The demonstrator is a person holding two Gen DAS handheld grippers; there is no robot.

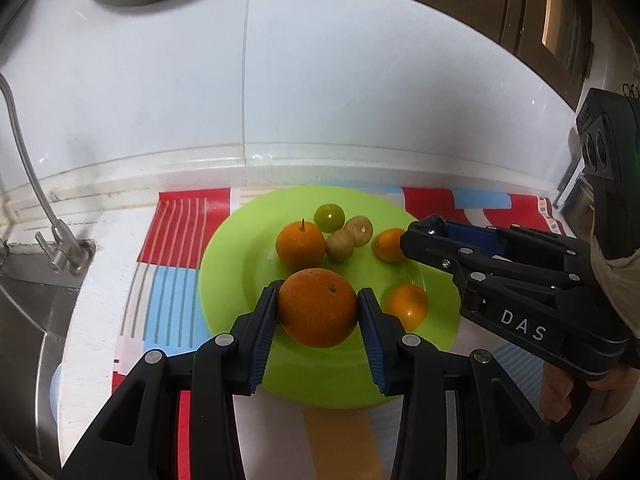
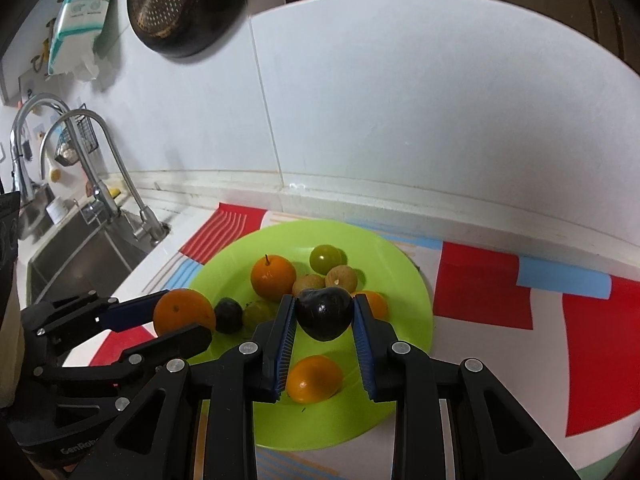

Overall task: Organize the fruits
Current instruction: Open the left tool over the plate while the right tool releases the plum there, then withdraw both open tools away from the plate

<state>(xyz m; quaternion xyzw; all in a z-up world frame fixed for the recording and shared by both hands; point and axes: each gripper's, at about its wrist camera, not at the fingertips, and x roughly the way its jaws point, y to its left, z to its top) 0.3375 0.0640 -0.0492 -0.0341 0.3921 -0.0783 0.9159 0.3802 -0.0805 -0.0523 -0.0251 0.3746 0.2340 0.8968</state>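
Taking the green plate [image 1: 232, 280] as the landmark and reading from its left side: off its left edge sits the steel sink with its faucet [image 1: 60, 248], and the plate rests on a mat of red, blue and white blocks [image 1: 176, 224].

Over the plate's near-left part, the left gripper [image 1: 318, 312] is clamped on a large orange [image 1: 318, 307], both blue pads pressed to its sides. The right wrist view shows this same orange [image 2: 184, 312] at the plate's left rim, and reveals what the left view hides behind it: a small dark plum [image 2: 229, 315] and a pale green fruit [image 2: 260, 314] lying just beside it on the plate.

In the plate's middle lie a stemmed orange [image 1: 300, 244], a green round fruit [image 1: 329, 217] and two tan fruits, possibly longans [image 1: 348, 238], bunched together.

Toward the plate's right, the right gripper [image 2: 325, 314] grips a dark purple plum [image 2: 325, 314] above the plate; the left view shows only this gripper's closed fingers [image 1: 424, 232], not the plum. Small oranges lie nearby, one below the gripper [image 2: 314, 378] and one behind it [image 1: 390, 245].
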